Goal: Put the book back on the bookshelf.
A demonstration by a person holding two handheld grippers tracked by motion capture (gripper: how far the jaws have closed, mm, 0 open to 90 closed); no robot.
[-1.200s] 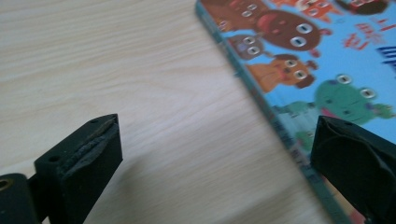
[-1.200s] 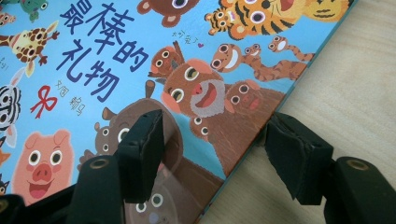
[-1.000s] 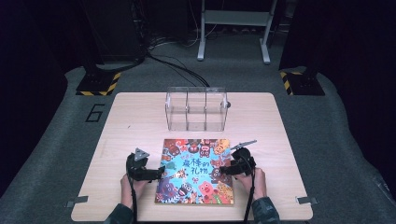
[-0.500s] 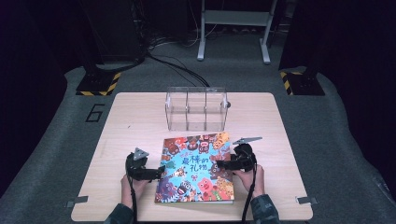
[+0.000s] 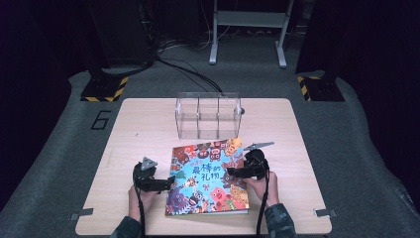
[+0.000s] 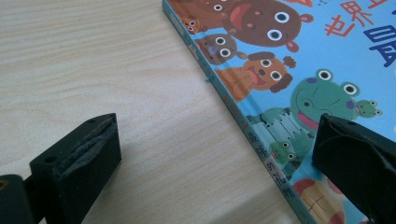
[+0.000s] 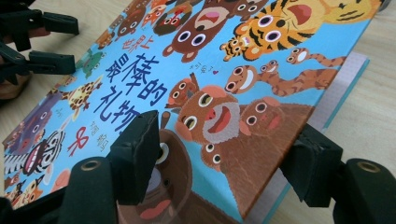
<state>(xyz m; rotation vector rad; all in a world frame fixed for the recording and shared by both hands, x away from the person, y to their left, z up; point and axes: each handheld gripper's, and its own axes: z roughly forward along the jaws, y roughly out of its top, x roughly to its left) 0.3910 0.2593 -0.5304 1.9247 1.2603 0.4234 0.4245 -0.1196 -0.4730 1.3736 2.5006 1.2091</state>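
Picture book: one, lying on the near half of the table, cover up, slightly skewed; its far corner is close to the clear box.
Cover: in the right gripper view its free edge is lifted off the pages beneath, which show as a pale strip.
Table: one, light wood.
Clear box: one, see-through, three compartments side by side, standing beyond the book.
Grippers: two, one in each hand.
Left gripper: at the book's spine edge, jaws apart; one jaw over bare table, the other over the cover, clamping nothing.
Right gripper: at the book's opposite side; its jaws have just been opening, one above the raised cover, one below its edge, and I cannot tell whether the pads press on it.
Hands: two, entering from the near edge.
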